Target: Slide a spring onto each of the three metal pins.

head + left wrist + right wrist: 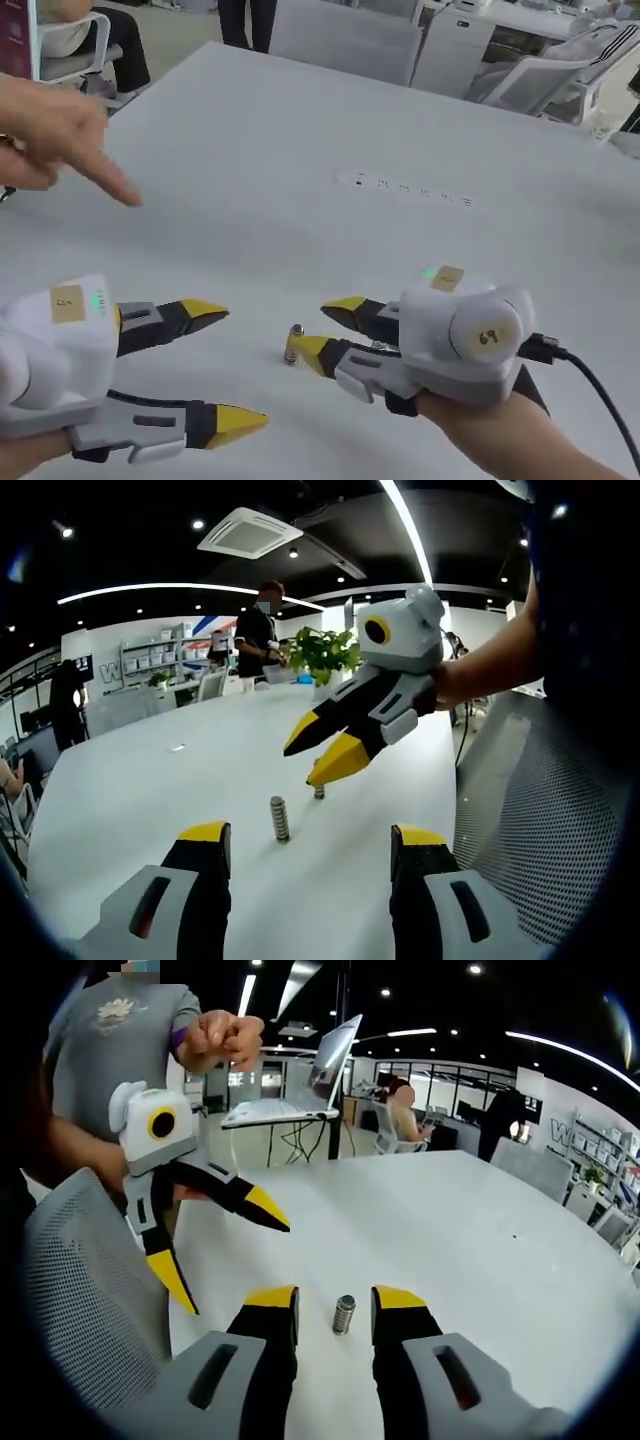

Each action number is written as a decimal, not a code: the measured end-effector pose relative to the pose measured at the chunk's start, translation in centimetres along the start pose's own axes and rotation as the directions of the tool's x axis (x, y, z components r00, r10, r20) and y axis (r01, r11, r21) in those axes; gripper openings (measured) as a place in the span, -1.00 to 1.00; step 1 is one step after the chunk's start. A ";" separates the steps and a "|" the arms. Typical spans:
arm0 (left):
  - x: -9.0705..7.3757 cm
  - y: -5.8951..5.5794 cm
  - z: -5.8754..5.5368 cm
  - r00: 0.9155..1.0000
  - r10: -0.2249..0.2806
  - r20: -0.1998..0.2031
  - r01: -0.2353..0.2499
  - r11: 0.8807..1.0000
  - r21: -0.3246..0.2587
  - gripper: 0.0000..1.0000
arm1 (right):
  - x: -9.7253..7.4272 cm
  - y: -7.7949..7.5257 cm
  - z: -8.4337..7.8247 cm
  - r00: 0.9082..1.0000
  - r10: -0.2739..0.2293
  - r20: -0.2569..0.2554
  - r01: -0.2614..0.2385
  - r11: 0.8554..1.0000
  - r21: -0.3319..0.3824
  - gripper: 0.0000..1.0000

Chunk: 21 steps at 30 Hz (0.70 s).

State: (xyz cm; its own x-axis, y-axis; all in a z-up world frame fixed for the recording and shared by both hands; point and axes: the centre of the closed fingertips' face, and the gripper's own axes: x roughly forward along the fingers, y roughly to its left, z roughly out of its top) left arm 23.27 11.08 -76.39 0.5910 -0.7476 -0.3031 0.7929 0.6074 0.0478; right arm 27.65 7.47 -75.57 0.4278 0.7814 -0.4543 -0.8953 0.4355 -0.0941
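The left hand-held gripper [245, 367] is open wide and holds nothing. The right hand-held gripper [308, 325] is open less. A small spring [293, 343] stands on the white tabletop [300, 150] right by its yellow tips, not squeezed. Lots of bare tabletop lies ahead, with the edges far off. Another hand [55, 135] points from the left.

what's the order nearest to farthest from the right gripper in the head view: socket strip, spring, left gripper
1. spring, right by the right gripper's lower jaw tip
2. left gripper, across on the left
3. socket strip, far beyond, toward the back
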 end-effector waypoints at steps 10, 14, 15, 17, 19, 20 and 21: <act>0.2 -0.1 0.2 1.000 0.010 0.001 -0.010 1.000 -0.015 0.21 | -1.9 0.1 1.0 0.999 0.000 0.045 0.000 1.000 0.005 -0.33; 0.2 -0.1 0.6 1.000 0.013 0.004 -0.013 1.000 -0.013 0.21 | -2.9 -0.1 1.3 0.998 -0.005 0.061 0.005 1.000 0.009 -0.29; 0.2 0.0 0.7 1.000 0.015 0.007 -0.015 1.000 -0.013 0.22 | -3.3 -0.3 1.4 0.998 -0.011 0.067 0.010 1.000 0.009 -0.28; 0.2 0.0 0.8 1.000 0.016 0.006 -0.016 1.000 -0.012 0.21 | -4.0 -0.6 1.6 0.997 -0.016 0.075 0.015 1.000 0.011 -0.26; 0.2 0.0 0.9 1.000 0.015 0.003 -0.015 1.000 -0.009 0.22 | -4.7 -1.1 1.8 0.996 -0.027 0.087 0.026 1.000 0.011 -0.23; 0.3 0.0 0.9 1.000 0.015 0.002 -0.015 1.000 -0.008 0.22 | -5.0 -1.3 1.8 0.996 -0.029 0.089 0.028 1.000 0.010 -0.21; 0.3 0.0 0.9 1.000 0.013 0.000 -0.013 1.000 -0.007 0.22 | -5.3 -1.5 1.8 0.995 -0.037 0.090 0.037 0.999 0.007 -0.20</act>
State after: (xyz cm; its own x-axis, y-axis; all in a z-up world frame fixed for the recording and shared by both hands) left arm 23.54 10.59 -75.59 0.6012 -0.7398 -0.3021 0.7842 0.6189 0.0450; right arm 26.96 3.45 -71.40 0.4704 0.8018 -0.3686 -0.8780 0.4671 -0.1043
